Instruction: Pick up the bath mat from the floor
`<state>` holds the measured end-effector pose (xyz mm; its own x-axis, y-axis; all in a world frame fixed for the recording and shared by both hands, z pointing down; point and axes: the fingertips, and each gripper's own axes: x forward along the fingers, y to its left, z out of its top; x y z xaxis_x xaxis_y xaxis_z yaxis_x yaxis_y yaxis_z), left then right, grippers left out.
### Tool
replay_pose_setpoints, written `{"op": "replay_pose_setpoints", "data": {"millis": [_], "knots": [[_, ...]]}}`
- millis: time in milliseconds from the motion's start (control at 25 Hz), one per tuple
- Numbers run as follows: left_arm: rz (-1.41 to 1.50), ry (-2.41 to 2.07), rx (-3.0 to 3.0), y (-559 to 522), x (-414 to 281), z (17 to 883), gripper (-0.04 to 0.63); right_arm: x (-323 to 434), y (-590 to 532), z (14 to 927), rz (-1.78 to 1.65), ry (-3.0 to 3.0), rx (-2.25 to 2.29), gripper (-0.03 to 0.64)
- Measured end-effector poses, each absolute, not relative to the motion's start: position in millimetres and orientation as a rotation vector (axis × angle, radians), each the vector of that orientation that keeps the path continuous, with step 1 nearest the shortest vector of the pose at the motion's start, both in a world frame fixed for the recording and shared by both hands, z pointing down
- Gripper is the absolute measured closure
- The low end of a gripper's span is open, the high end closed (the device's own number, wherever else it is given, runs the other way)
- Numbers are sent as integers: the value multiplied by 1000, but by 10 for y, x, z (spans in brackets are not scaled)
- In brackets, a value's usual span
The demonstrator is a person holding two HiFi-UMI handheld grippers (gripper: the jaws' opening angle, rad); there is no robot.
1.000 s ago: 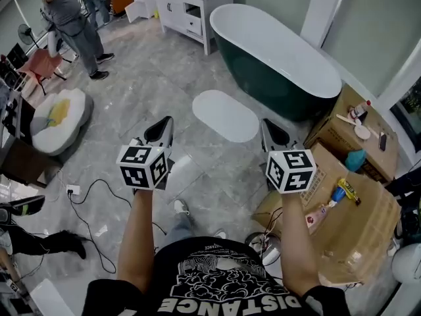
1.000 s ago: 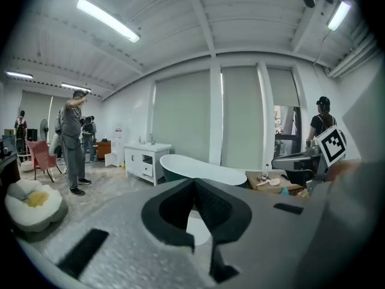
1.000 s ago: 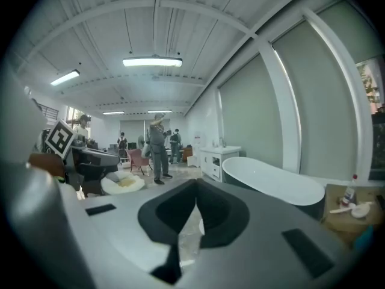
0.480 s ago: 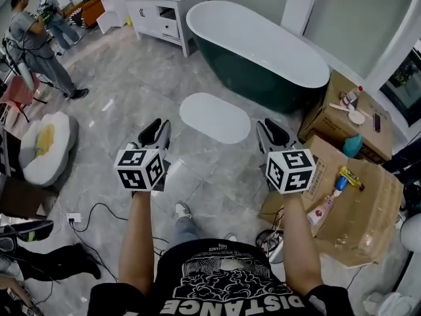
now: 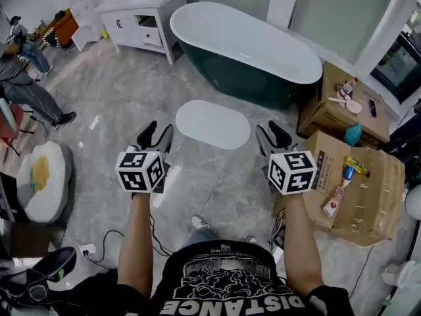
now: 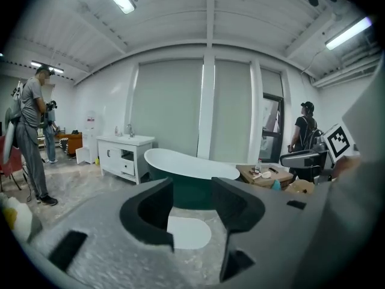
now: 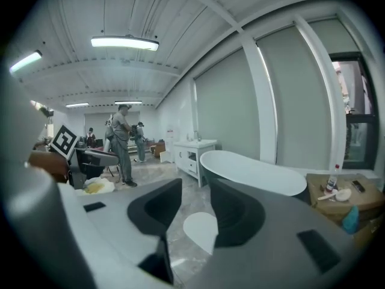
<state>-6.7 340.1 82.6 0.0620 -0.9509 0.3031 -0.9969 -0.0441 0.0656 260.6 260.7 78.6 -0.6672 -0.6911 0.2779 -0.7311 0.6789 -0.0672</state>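
A white oval bath mat [image 5: 212, 124] lies flat on the grey marble floor in front of the dark green bathtub [image 5: 247, 51]. It also shows between the jaws as the mat [image 6: 188, 232] in the left gripper view and the mat [image 7: 200, 229] in the right gripper view. My left gripper [image 5: 155, 135] is held in the air short of the mat's left end, and its jaws are opening with nothing between them. My right gripper [image 5: 273, 135] hangs off the mat's right end, jaws likewise opening and empty.
Cardboard boxes [image 5: 358, 189] with bottles and small items stand at the right. A white vanity cabinet [image 5: 139, 15] sits at the back left. A person [image 5: 26, 91] stands at the far left near a white cushion [image 5: 41, 180]. Cables [image 5: 108, 242] lie on the floor by my feet.
Both grippers' jaws have parted from shut. The view has shifted, so the mat and tub now sit more to the left and lower; the standing person has slid toward the left edge.
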Motion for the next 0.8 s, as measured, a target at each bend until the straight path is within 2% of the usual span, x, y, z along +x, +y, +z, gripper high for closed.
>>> {"op": "replay_pose_setpoints", "data": {"millis": [320,800], "knots": [[265,-1907,2152,3159,-674,788,350,2066,2549,782,290,-2620,1244,417],[269,-1840,2225,2781,-1016,823,334,1739,2297,747,261,-2600,1312,407]]}}
